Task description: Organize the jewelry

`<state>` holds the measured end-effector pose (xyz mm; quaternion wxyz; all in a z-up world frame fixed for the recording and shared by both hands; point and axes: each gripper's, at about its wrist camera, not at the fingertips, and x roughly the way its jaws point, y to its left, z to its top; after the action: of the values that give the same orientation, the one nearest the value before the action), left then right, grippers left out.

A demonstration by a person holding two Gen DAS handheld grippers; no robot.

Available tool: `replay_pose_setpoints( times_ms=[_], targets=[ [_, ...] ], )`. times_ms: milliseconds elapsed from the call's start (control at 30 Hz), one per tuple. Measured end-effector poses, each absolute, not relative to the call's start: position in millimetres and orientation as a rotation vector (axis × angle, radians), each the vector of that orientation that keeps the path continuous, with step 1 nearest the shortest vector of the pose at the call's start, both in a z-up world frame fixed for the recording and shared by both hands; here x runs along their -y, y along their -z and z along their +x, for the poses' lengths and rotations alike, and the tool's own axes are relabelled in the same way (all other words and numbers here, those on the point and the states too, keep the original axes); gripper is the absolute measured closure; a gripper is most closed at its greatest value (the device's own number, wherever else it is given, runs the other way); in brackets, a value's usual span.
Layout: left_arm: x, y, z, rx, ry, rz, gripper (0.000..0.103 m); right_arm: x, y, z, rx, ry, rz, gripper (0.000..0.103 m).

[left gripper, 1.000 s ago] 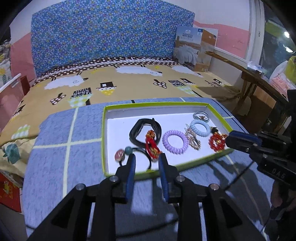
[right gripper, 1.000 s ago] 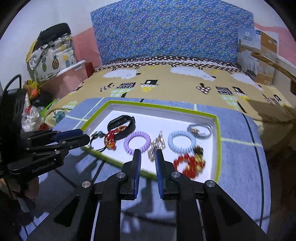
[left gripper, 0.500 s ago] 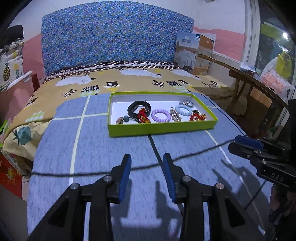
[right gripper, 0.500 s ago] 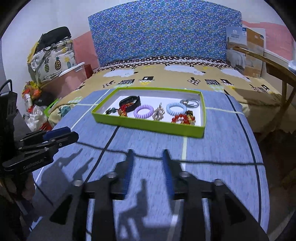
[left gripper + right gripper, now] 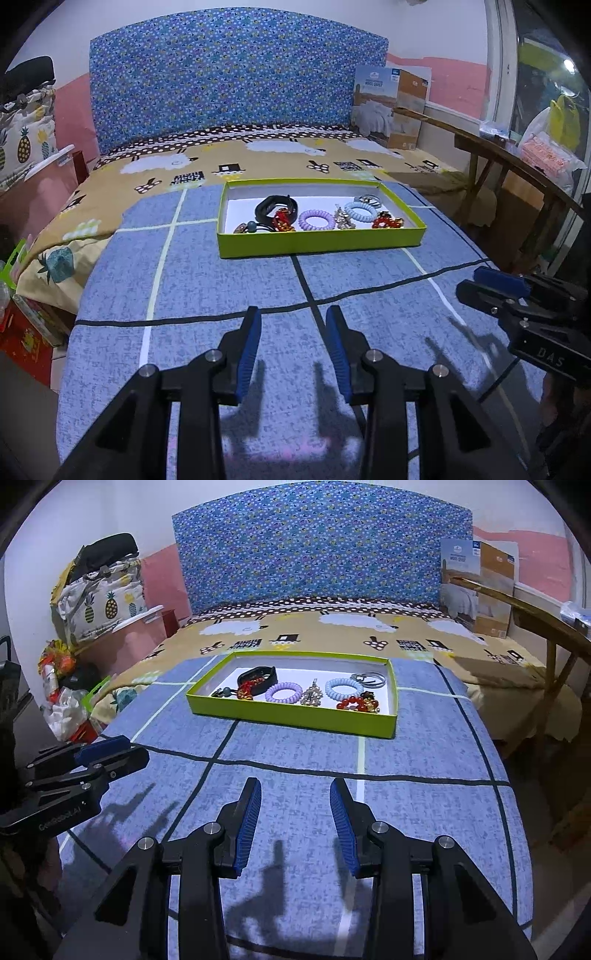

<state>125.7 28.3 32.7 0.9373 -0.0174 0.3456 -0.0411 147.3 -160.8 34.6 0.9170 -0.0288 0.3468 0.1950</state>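
The left gripper (image 5: 293, 317) has its blue-padded fingers (image 5: 250, 339) spread wide with nothing between them, only the blue cloth (image 5: 229, 280) below. The right gripper (image 5: 295, 790) is the same: fingers (image 5: 341, 819) wide apart, empty, above the cloth (image 5: 424, 812).

Just past the fingertips of each gripper a dark line in the cloth crosses from side to side. To the right of the left fingers, and apart from them, the right gripper (image 5: 495, 286) shows side-on; to the left of the right fingers the left gripper (image 5: 107, 751) shows likewise.

Well ahead of both pairs of fingers lies the green tray (image 5: 317, 243) with a white floor, flat on the cloth. In it, in a rough row from left to right, lie a black band (image 5: 275, 208), a red beaded piece (image 5: 282, 221) touching it, a purple coil ring (image 5: 316, 220), a metal clip (image 5: 312, 696), a light blue coil ring (image 5: 360, 212), silver rings (image 5: 371, 679) behind that, and red beads (image 5: 356, 703) at the right end. At the far left of the row is a small dark hair tie (image 5: 255, 228).

Beyond the tray stretch a yellow patterned bedspread (image 5: 258, 162) and a blue flowered headboard (image 5: 236, 74).
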Motion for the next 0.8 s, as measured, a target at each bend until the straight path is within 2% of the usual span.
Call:
replay_pose_setpoints(
  times_ms=[800],
  targets=[
    [-27.7,-27.0,130.6,-0.701,0.046,-0.017,0.065,158.1,-32.1,148.1,-0.701,-0.364,-0.080,0.063]
  ],
)
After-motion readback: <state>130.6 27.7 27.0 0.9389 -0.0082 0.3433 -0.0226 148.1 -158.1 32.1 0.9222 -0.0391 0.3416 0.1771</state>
